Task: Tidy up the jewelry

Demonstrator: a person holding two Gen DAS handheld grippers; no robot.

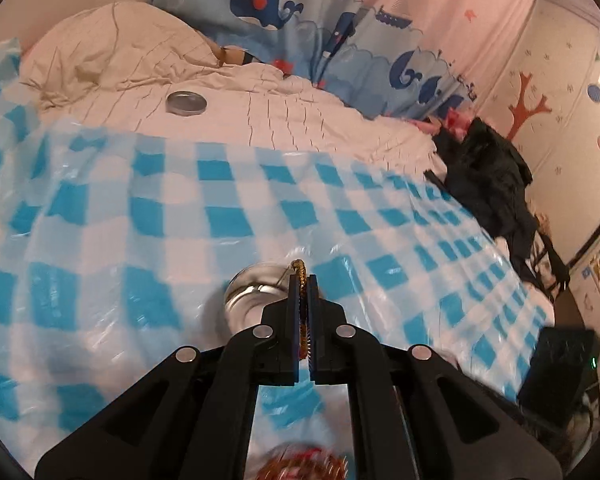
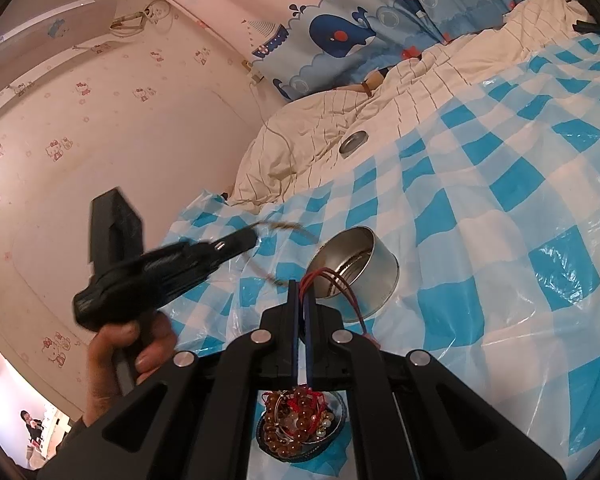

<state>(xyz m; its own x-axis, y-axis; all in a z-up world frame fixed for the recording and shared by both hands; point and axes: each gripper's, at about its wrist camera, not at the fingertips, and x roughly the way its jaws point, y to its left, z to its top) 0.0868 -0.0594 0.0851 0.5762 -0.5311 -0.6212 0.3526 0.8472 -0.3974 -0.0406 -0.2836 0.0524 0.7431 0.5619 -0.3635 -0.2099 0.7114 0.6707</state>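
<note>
In the left wrist view my left gripper (image 1: pixel 303 280) is shut on a gold twisted chain (image 1: pixel 299 266), which sticks out past the pads. An open round tin (image 1: pixel 252 292) sits just behind it. In the right wrist view my right gripper (image 2: pixel 302 288) is shut on a red cord bracelet (image 2: pixel 332 276) that loops over the rim of the tin (image 2: pixel 356 276). To the left, a hand (image 2: pixel 132 344) holds the left gripper (image 2: pixel 250 239), and the gold chain (image 2: pixel 284 226) hangs from it in a blurred loop. Below my right gripper's fingers sits a small dish of beaded bracelets (image 2: pixel 300 428).
A blue-and-white checked plastic sheet (image 1: pixel 220 208) covers the bed. The tin's lid (image 1: pixel 186 103) lies on the white quilt (image 1: pixel 300 120) beyond it. Dark clothing (image 1: pixel 488 176) is piled at the bed's right edge, near a black box (image 1: pixel 560 364). Whale-print curtains (image 2: pixel 360 32) hang behind.
</note>
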